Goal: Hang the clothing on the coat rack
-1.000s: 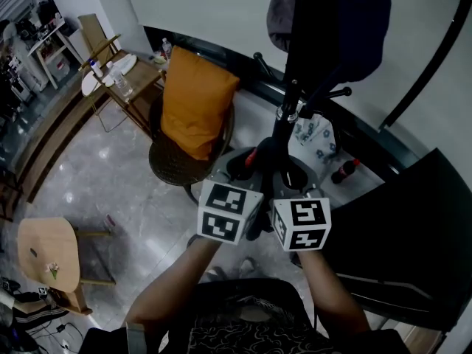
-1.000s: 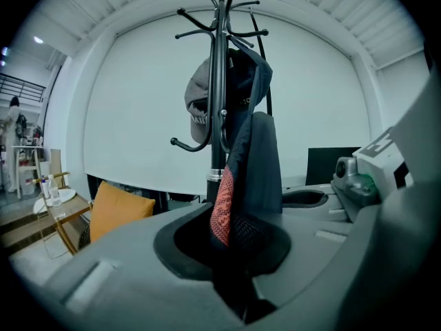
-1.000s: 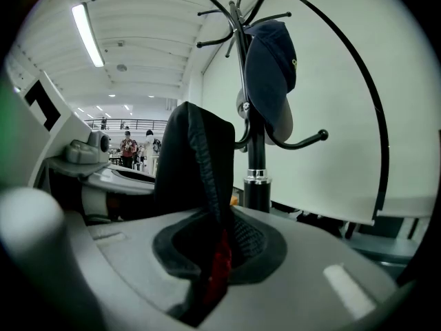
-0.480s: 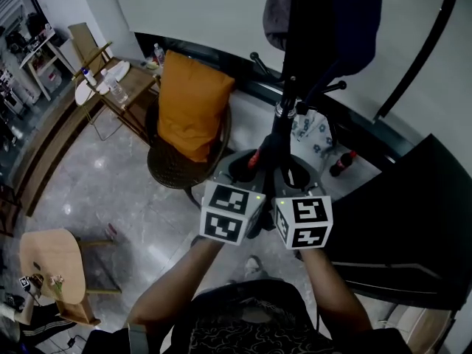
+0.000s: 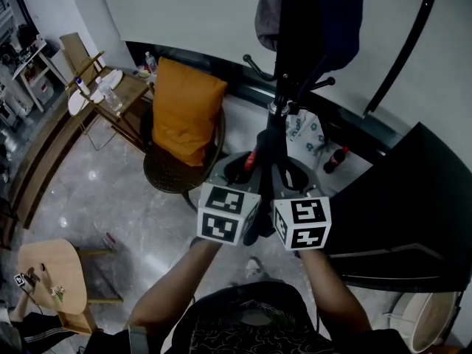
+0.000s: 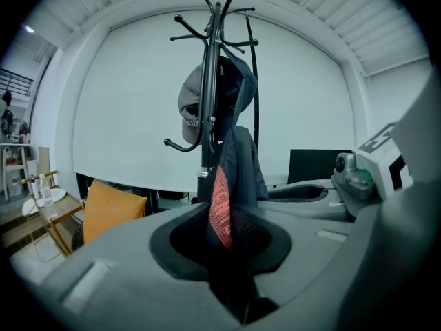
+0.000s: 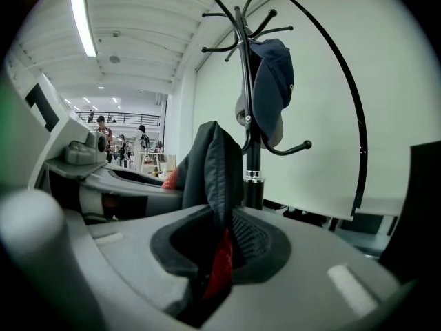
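Note:
A dark jacket point(image 6: 238, 161) with a red mesh lining point(image 6: 220, 205) is held up in front of a black coat rack point(image 6: 209, 109). Both grippers grip it side by side. My left gripper point(image 5: 243, 169) is shut on the jacket. My right gripper point(image 5: 293, 174) is shut on the jacket point(image 7: 217, 164) too, with red lining point(image 7: 220, 264) between its jaws. A grey cap point(image 6: 191, 112) and a navy cap point(image 7: 272, 88) hang on the rack's hooks. In the head view the rack pole point(image 5: 274, 135) rises just beyond the grippers, and dark fabric point(image 5: 313, 21) hangs at the top.
A round chair with an orange cushion point(image 5: 181, 109) stands left of the rack. A small wooden side table point(image 5: 110, 98) holds bottles. A black curved floor-lamp arm point(image 7: 348, 95) arcs on the right. A black desk point(image 5: 398, 212) is at right. A bottle point(image 5: 335, 161) lies on the floor.
The head view has shifted slightly, so the chair and side table sit further left. Both grippers stay shut on the jacket by the rack pole.

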### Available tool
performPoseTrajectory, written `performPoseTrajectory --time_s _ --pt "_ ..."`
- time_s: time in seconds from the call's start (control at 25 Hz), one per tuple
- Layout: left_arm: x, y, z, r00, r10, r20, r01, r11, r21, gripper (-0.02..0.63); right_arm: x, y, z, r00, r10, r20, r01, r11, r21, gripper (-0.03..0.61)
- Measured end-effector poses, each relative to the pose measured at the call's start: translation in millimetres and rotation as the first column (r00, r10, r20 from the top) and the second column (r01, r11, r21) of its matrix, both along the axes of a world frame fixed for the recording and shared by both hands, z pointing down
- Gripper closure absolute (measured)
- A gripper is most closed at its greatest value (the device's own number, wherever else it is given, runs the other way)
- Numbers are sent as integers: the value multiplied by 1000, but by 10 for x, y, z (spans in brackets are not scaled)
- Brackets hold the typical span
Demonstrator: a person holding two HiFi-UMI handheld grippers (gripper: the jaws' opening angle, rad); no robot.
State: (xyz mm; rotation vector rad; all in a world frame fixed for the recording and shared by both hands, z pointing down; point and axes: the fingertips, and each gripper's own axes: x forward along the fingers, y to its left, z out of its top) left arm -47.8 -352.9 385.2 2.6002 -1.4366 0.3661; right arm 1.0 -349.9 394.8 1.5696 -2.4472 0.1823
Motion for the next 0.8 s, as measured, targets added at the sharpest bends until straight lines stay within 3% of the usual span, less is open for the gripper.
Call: performPoseTrajectory --time_s 0.8 --pt "-91 435 -137 999 6 -32 -5 1000 27 554 54 413 -149 999 51 -2 -51 998 33 503"
